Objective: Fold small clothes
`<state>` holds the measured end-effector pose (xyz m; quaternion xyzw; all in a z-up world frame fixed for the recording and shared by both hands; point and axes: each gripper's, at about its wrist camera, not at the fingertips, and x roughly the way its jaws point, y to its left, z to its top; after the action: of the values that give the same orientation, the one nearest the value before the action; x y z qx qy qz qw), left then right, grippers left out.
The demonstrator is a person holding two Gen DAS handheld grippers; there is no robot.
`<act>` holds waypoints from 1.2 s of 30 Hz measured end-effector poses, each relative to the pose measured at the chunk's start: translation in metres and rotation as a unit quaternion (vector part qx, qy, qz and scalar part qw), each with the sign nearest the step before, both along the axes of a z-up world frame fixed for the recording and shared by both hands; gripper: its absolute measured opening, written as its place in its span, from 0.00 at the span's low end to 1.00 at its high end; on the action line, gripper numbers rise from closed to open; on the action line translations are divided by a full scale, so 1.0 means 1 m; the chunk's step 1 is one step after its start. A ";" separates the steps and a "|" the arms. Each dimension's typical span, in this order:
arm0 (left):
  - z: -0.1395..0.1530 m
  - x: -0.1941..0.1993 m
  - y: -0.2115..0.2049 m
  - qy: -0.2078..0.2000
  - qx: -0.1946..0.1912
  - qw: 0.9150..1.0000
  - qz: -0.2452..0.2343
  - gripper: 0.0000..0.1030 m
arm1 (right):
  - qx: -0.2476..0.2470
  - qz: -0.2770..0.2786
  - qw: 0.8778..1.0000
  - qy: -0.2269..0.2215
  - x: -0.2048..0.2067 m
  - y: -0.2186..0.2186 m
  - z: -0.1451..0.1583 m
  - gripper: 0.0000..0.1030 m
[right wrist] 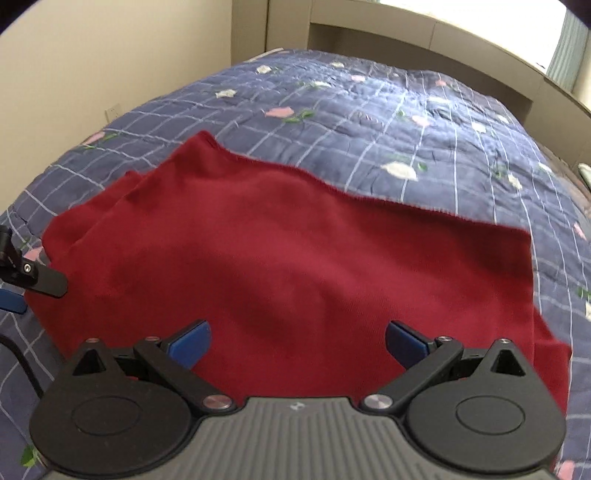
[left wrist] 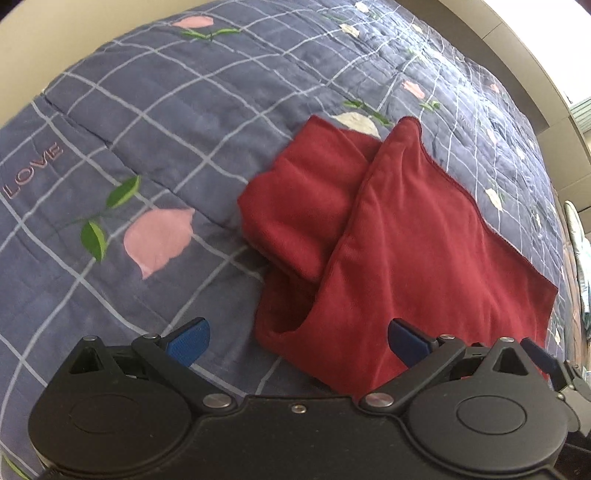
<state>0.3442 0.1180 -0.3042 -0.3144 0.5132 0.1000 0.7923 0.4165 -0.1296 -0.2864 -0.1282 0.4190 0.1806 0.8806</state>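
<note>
A dark red knit garment (left wrist: 388,236) lies on a bed covered by a blue-grey quilt (left wrist: 155,110) printed with a white grid, pink and white flowers, green leaves and the word "LOVE". In the left wrist view the garment sits right of centre, its long axis running diagonally from the near right edge of the frame up toward the far centre. Its upper layer is a broad flat panel with a stitched hem along the right-hand side, ending in a rounded corner at the far end. A second, narrower fold of the same fabric protrudes from under that panel on the left and points the same way; whether it is a sleeve cannot be determined. The left gripper (left wrist: 297,341) hovers above the garment's near edge with its 2 blue-padded fingers (left wrist: 190,341) spread wide, holding nothing; one finger is over bare quilt, the other over the red fabric. In the right wrist view the garment (right wrist: 288,258) fills the middle of the frame and spreads broadly from left to right, its far hem forming a wavy line across the quilt (right wrist: 369,110). The right gripper (right wrist: 297,343) is positioned over the near part of the fabric, jaws likewise wide apart and empty. A black finger of the left gripper (right wrist: 44,282) enters at the left edge, just beside the garment's left margin. Beige walls and a pale headboard (right wrist: 406,33) lie beyond the bed.
</note>
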 end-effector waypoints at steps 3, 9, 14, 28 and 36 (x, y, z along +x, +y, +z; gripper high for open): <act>-0.004 0.001 -0.002 0.004 0.002 1.000 -0.006 0.99 | 0.001 -0.022 1.000 0.019 -0.003 -0.002 -0.012 1.00; -0.007 0.006 -0.002 0.014 0.002 1.000 -0.015 0.99 | 0.001 -0.031 0.999 0.012 -0.009 -0.004 -0.025 1.00; -0.008 0.008 -0.006 0.016 0.011 1.000 -0.023 0.99 | 0.002 -0.036 0.999 0.016 -0.008 -0.003 -0.026 1.00; -0.010 0.012 -0.010 0.025 0.025 0.999 -0.027 0.99 | 0.000 -0.044 0.999 0.005 -0.010 -0.001 -0.027 1.00; -0.010 0.014 -0.012 0.029 0.033 0.999 -0.023 0.99 | 0.002 -0.037 0.999 0.020 -0.006 -0.003 -0.023 1.00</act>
<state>0.3579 0.1059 -0.3139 -0.2733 0.5395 0.1081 0.7890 0.4103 -0.1322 -0.3091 -0.1066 0.4409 0.1510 0.8783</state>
